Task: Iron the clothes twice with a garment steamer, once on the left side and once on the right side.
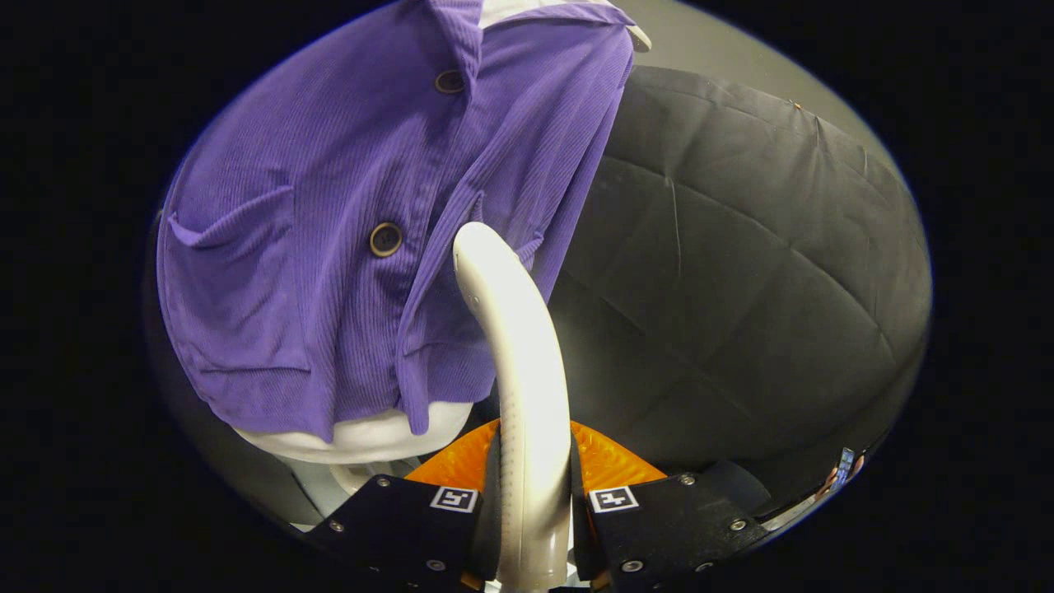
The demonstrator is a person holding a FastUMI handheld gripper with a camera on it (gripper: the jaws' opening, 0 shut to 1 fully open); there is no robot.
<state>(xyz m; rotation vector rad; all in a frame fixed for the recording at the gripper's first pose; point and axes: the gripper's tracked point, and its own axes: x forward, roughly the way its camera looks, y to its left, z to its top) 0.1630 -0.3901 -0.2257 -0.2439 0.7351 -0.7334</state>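
**Steamer clamped in my jaws, head at the shirt's right front panel**

Booth wall (741,272): black creased cloth, fills the background beyond and to the right of everything else. A strip of pale grey above it.

Purple shirt (329,231): ribbed knit, hung on a white mannequin torso (362,436) whose rounded lower end shows under the hem. The shirt sits ahead of me and to the left. Placket runs down the middle. A patch pocket (235,239) on the left panel gapes a little at its top edge. The hem hangs loose, with the panel edge by the placket dropping lowest. White collar area just visible at the top.

Garment steamer (523,371): pale, smooth, curved handle rising from between my jaws (533,502) and arching forward. Its far end lies against, or just in front of, the shirt panel right of the placket, about level with the lower button; I cannot tell whether it touches the fabric.

My jaws: closed in on the steamer handle, one finger pressing each side, nearly together with only the handle's width between them. Ridged pads (613,461) show behind the handle on both sides.

Buttons: two dark round ones on the placket, the upper button (450,81) near the collar, the lower button (385,239) mid-front, just left of the steamer's tip.
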